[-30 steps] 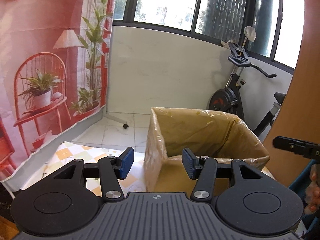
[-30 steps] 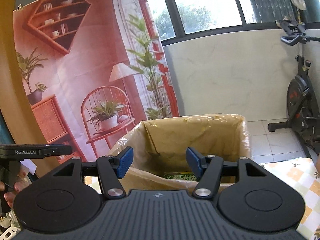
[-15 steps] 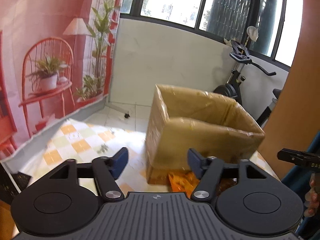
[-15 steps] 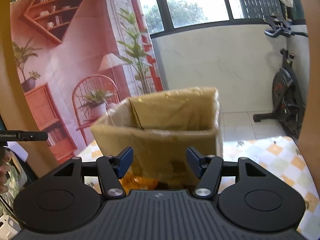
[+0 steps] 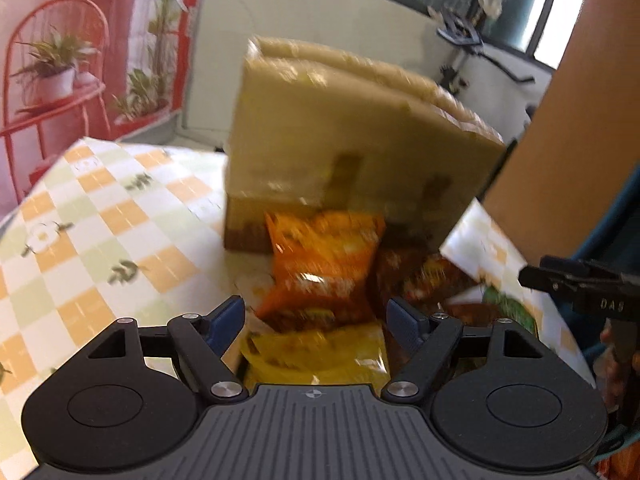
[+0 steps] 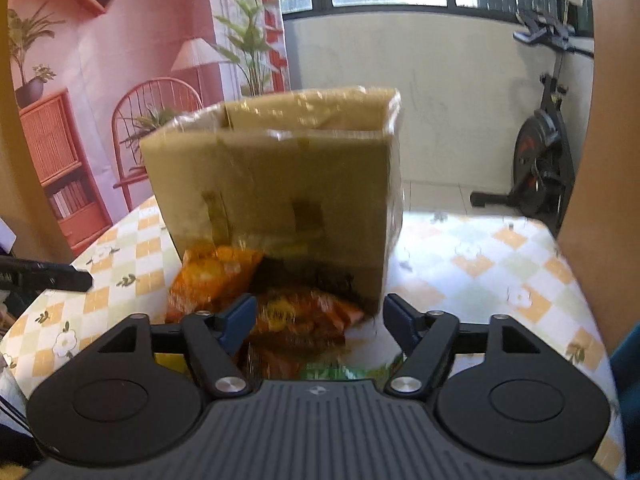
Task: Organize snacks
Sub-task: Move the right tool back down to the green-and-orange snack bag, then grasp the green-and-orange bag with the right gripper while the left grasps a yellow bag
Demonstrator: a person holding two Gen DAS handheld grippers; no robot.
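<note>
Both views have tipped down since a second ago: the box's [image 5: 352, 140] inside is out of sight and snack packets now show on the table [image 5: 100, 224]. The orange packet [image 5: 324, 268] lies against the box's near base, long axis toward the box, the yellow packet [image 5: 316, 354] nearer. The left gripper [image 5: 316, 320] and right gripper [image 6: 318, 320] both gape wide, empty.

box [image 6: 280, 184]: brown cardboard, matt, wrapped in glossy clear film
orange bag [image 5: 324, 264]: shiny foil-like plastic
yellow bag [image 5: 316, 356]: glossy plastic
tablecloth [image 5: 100, 232]: smooth checked sheet, slight sheen
left gripper [image 5: 316, 320]: matt black plastic, blue pads
</note>
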